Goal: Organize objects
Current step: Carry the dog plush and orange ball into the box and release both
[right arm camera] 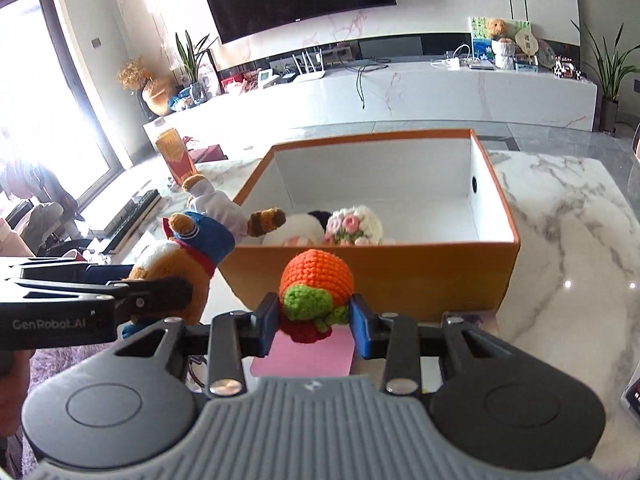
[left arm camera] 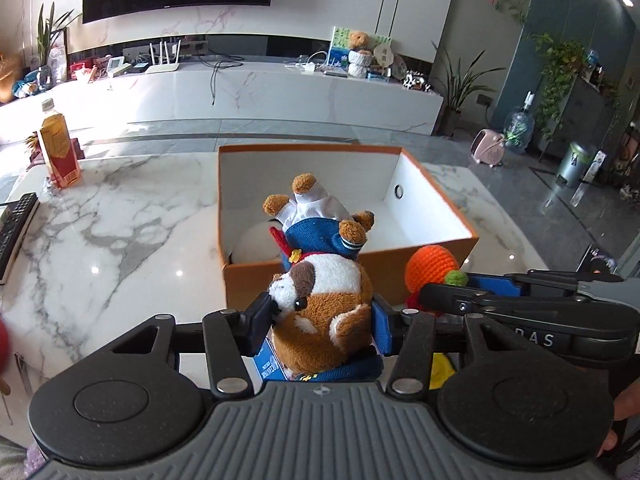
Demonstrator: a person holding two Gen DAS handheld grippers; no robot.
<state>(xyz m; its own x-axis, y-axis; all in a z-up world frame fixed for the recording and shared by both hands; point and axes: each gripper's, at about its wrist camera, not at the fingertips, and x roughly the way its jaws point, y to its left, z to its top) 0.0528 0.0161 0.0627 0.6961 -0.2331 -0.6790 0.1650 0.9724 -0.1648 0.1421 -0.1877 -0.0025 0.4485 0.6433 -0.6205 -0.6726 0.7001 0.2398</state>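
My left gripper (left arm camera: 320, 320) is shut on a brown and white plush dog (left arm camera: 324, 292) in blue and white clothes, held upside down in front of the orange box (left arm camera: 256, 280); it also shows in the right wrist view (right arm camera: 192, 248). My right gripper (right arm camera: 314, 314) is shut on an orange crocheted fruit (right arm camera: 316, 280) with a green and red base, held before the box's near wall (right arm camera: 400, 276). That fruit shows in the left wrist view (left arm camera: 430, 268). Inside the box lie a white and black plush (right arm camera: 300, 226) and a crocheted flower bouquet (right arm camera: 354, 224).
The box stands on a white marble table (left arm camera: 120, 208). A yellow drink bottle (left arm camera: 58, 148) and a remote control (left arm camera: 14, 232) sit at the table's left. A pink card (right arm camera: 304, 354) lies under my right gripper. A TV cabinet runs behind.
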